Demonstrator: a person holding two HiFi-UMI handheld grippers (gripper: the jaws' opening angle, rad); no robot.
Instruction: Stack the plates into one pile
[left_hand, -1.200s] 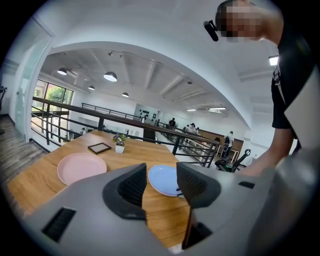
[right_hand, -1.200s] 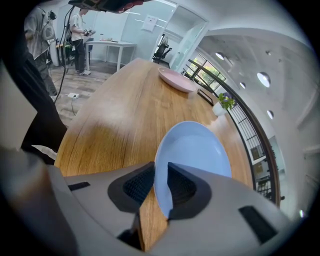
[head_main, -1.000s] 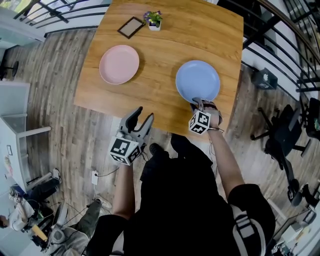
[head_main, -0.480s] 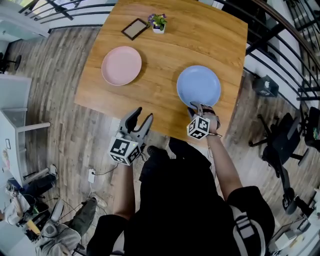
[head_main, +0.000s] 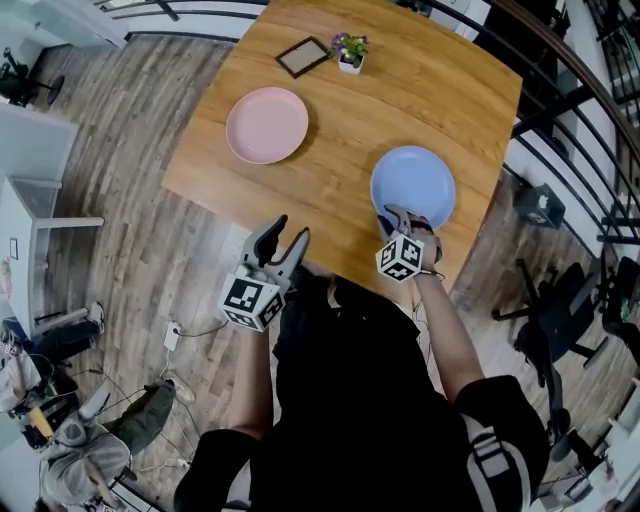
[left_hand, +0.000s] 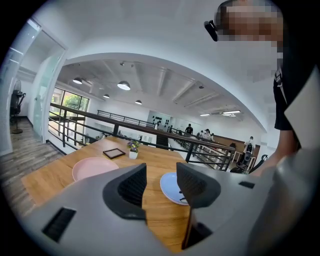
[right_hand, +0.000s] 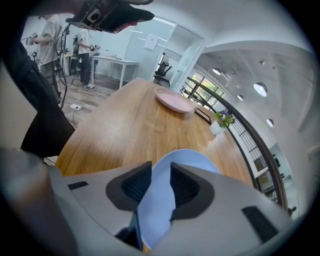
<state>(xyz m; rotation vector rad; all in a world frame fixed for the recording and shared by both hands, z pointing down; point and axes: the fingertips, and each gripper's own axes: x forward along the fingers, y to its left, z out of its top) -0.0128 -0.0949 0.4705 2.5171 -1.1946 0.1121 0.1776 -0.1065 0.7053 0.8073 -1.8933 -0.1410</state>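
the blue plate lies on the right part of the wooden table, close to the edge nearest the person. the right gripper is clenched on the blue plate's near rim: in the right gripper view the rim runs up between the two dark pads, which press it from both sides. whether the plate's far edge rests on the wood, i cannot tell.

the pink plate sits flat, well apart from the blue plate, to its left and farther from the person. beyond the blue plate, toward the far edge, stand a small potted plant and a dark picture frame just beside it.

the left gripper hangs left of the blue plate, off the near table edge, jaws released with nothing between them.
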